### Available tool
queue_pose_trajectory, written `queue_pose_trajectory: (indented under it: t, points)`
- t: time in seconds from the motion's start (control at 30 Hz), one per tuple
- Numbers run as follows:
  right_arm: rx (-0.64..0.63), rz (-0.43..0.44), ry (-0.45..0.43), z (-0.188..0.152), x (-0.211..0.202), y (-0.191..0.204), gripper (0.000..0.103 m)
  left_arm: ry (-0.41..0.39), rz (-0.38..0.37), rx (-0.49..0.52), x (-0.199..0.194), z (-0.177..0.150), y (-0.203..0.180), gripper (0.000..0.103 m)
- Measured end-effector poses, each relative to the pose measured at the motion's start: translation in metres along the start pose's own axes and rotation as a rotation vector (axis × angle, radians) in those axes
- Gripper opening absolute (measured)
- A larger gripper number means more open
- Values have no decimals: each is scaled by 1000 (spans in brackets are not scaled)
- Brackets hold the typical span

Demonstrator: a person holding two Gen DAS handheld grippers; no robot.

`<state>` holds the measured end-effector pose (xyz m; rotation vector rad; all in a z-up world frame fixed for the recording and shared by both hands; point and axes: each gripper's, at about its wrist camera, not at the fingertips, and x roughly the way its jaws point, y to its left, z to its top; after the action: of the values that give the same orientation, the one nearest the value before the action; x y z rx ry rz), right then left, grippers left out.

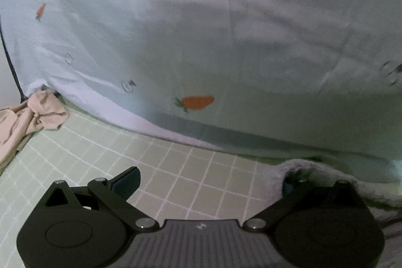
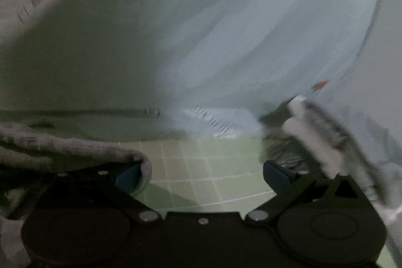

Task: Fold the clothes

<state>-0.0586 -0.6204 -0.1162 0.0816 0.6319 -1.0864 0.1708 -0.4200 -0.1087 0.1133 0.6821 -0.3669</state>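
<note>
A large pale blue-white garment point(image 1: 201, 29) with orange carrot prints point(image 1: 197, 102) and clear buttons point(image 1: 127, 86) fills most of the left wrist view and hangs down to the green gridded mat point(image 1: 160, 167). It also fills the blurred right wrist view point(image 2: 238, 42). My left gripper point(image 1: 211, 180) is open; grey fuzzy cloth point(image 1: 326, 172) drapes over its right finger. My right gripper point(image 2: 201, 175) is open; grey fuzzy cloth point(image 2: 75, 150) lies over its left finger and a grey-and-white cloth point(image 2: 314, 132) lies by its right finger.
A crumpled beige garment point(image 1: 30, 117) lies on the mat at the left of the left wrist view. A dark cord point(image 1: 12, 67) runs down the left edge. The green mat point(image 2: 213, 167) shows between my right fingers.
</note>
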Motion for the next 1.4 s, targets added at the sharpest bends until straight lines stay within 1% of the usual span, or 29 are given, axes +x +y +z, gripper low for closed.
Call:
queue_pose_trajectory:
  t: [0.07,0.2,0.33,0.43,0.53,0.57,0.7,0.77,0.8,0.93,1.07,1.13,1.2,1.27,1.33,1.4]
  points:
    - [-14,-30,-45,0,-18,-6,102,-25,-21,-6,-20,-1,6,102]
    - [-10,-24,-97,-11,-55,-23,102,-52,-50,-26,-54,-8,21,101]
    - [-6,-17,-149,-22,-92,-40,102,-36,-66,-46,-81,-28,41,101]
    - [-19,-12,-158,-41,-121,-48,102,-17,-69,-53,-99,-45,53,101]
    - [-50,-12,-136,-64,-137,-54,103,18,-69,-43,-109,-63,62,101]
    - [-58,-12,-119,-72,-141,-55,103,46,-68,-41,-109,-69,64,101]
    - [-63,18,5,-100,-141,-55,103,179,-85,-29,-105,-89,69,101]
    - [-62,38,57,-110,-140,-54,103,220,-95,-17,-106,-95,69,101]
    - [-55,46,55,-109,-142,-54,103,230,-107,-17,-108,-97,70,101]
    - [-30,79,51,-108,-148,-54,103,238,-185,-32,-117,-94,77,101]
    - [-5,113,46,-106,-154,-54,103,193,-271,-49,-133,-88,83,102]
    - [7,129,44,-105,-157,-54,103,172,-297,-63,-139,-85,85,103]
    - [4,141,56,-105,-153,-50,103,157,-299,-66,-139,-82,87,103]
    - [3,157,74,-106,-147,-47,103,164,-265,-43,-134,-84,84,103]
    - [8,175,90,-106,-138,-45,103,182,-223,-20,-126,-86,81,103]
    - [17,192,105,-106,-131,-42,103,209,-206,-15,-116,-89,78,103]
